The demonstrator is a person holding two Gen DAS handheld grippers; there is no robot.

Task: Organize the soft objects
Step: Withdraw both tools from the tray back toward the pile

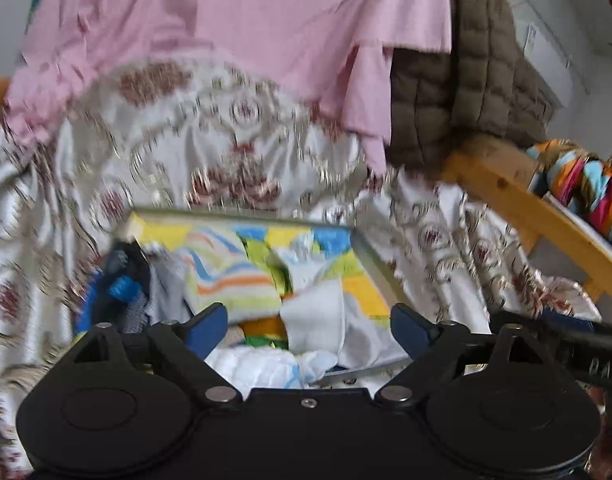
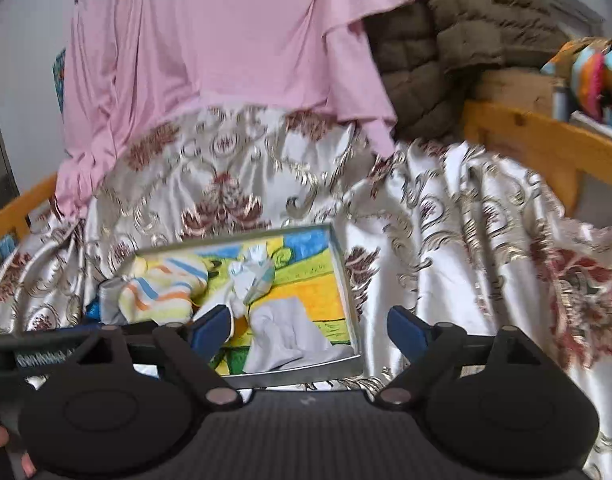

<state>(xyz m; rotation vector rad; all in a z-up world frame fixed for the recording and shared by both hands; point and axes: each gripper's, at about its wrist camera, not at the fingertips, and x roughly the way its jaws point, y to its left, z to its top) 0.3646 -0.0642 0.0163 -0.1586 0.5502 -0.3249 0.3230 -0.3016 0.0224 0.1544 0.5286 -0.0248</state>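
A shallow tray [image 2: 348, 280] with a bright painted bottom lies on a patterned satin cloth [image 2: 446, 240]. In it lie a striped sock [image 2: 165, 288], a pale patterned sock [image 2: 251, 276] and a white sock [image 2: 289, 332]. In the left wrist view the tray [image 1: 380, 264] holds the striped sock [image 1: 229, 280], the white sock [image 1: 318, 320] and dark and blue socks [image 1: 123, 284] at its left. My left gripper [image 1: 309, 324] is open and empty above the tray. My right gripper [image 2: 309, 326] is open and empty over the tray's near right corner.
A pink garment [image 2: 233, 48] hangs behind the tray, with a brown quilted jacket [image 2: 458, 40] to its right. A wooden frame [image 2: 538, 144] runs along the right, with a colourful striped cloth [image 2: 594, 76] on it. The left gripper's body [image 2: 33, 350] shows at left.
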